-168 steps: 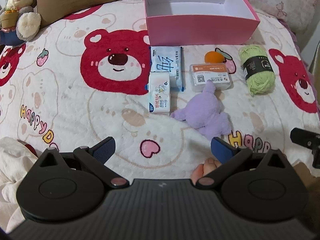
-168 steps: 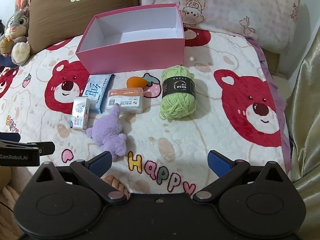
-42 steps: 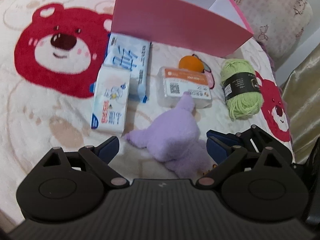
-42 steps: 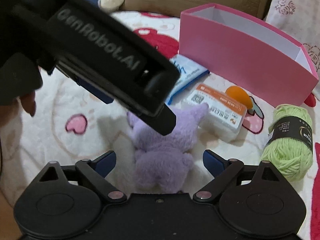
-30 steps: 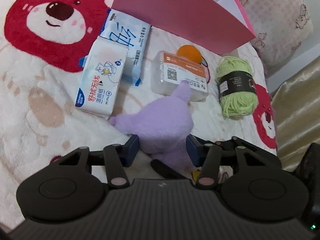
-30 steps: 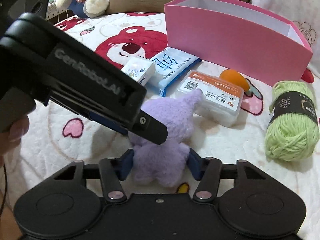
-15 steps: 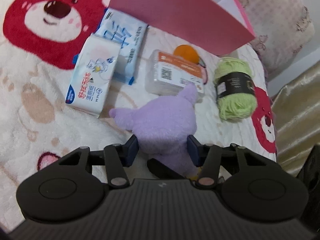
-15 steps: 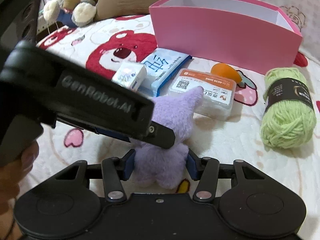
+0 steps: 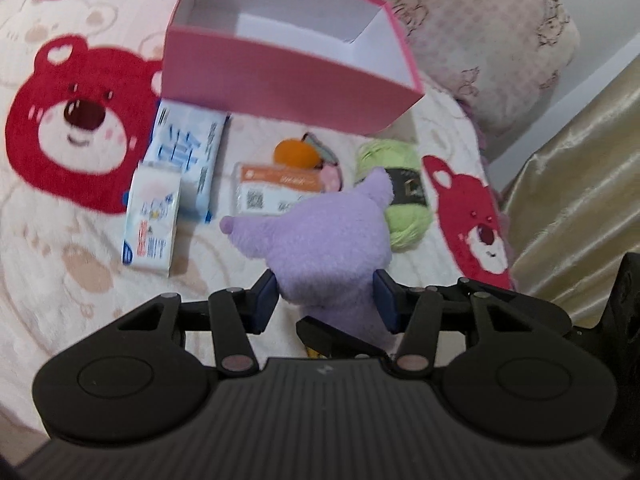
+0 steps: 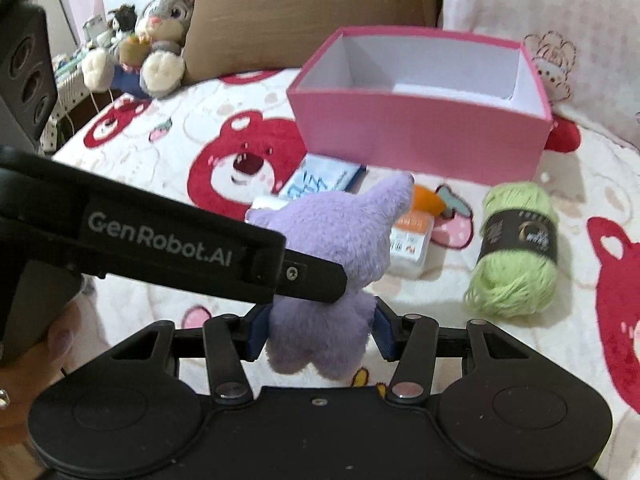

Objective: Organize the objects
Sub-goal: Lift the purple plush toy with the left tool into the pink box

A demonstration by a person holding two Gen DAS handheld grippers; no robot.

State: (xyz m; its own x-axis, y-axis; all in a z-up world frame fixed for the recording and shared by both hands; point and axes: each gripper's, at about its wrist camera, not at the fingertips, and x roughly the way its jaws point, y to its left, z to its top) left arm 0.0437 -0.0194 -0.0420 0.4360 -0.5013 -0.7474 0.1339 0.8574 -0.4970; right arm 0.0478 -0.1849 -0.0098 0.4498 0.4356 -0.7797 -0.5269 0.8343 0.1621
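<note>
Gripping the purple plush toy (image 9: 332, 240) from both sides, the left gripper (image 9: 325, 300) is pinching its lower body between its blue pads, and the right gripper (image 10: 318, 332) is clamping the same toy (image 10: 340, 248) low down in the same way. From the right wrist camera, the left gripper's black body is crossing the picture from the left, its tip lying against the toy's side. The toy is standing upright with one pointed ear aiming toward the pink box (image 9: 280, 76); it seems to be raised off the bear-print blanket (image 9: 60, 264), though its underside is hidden behind the gripper bodies, so that is uncertain.

The pink box (image 10: 420, 136) is sitting open beyond the toy, its white inside showing nothing in it. Between box and toy, several things are lying on the blanket: a blue-and-white tissue pack (image 9: 188, 156), a smaller white wipes pack (image 9: 152, 216) overlapping its near end, a clear case with an orange label (image 9: 276, 192), and an orange object (image 9: 294, 152) just behind that case. A green yarn ball (image 10: 516, 252) with a black band is resting to the right of the toy. A grey stuffed rabbit (image 10: 160, 44) is leaning against a brown pillow (image 10: 312, 12) at the far left.
</note>
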